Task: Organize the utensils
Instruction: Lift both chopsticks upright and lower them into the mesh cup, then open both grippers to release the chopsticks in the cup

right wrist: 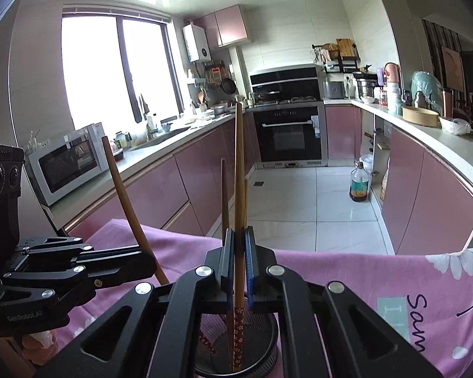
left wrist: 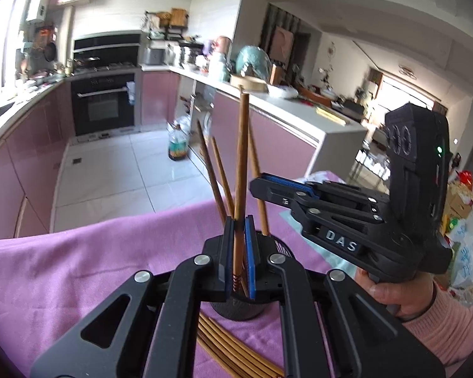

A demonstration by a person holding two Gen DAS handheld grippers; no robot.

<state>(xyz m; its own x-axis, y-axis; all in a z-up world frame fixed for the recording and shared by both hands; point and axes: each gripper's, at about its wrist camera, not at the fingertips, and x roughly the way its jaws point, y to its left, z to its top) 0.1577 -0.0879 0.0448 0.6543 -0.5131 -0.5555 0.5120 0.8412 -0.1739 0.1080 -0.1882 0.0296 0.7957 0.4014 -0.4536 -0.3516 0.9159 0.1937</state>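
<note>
A black round utensil holder (left wrist: 236, 310) stands on the purple cloth; it also shows in the right wrist view (right wrist: 261, 349). Several brown chopsticks stand in it. My left gripper (left wrist: 238, 252) is shut on one upright chopstick (left wrist: 241, 163) above the holder. My right gripper (right wrist: 239, 261) is shut on another chopstick (right wrist: 239, 170) with a red flowered end, its tip inside the holder. The right gripper also shows in the left wrist view (left wrist: 283, 189), and the left gripper in the right wrist view (right wrist: 110, 271). Several loose chopsticks (left wrist: 230, 346) lie on the cloth in front of the holder.
The purple cloth (left wrist: 94, 261) covers the table, with flower print and lettering at the right (right wrist: 425, 299). Beyond the table edge lie a white tiled floor (right wrist: 315, 195), pink cabinets, an oven (right wrist: 290, 132) and a bottle on the floor (right wrist: 359, 186).
</note>
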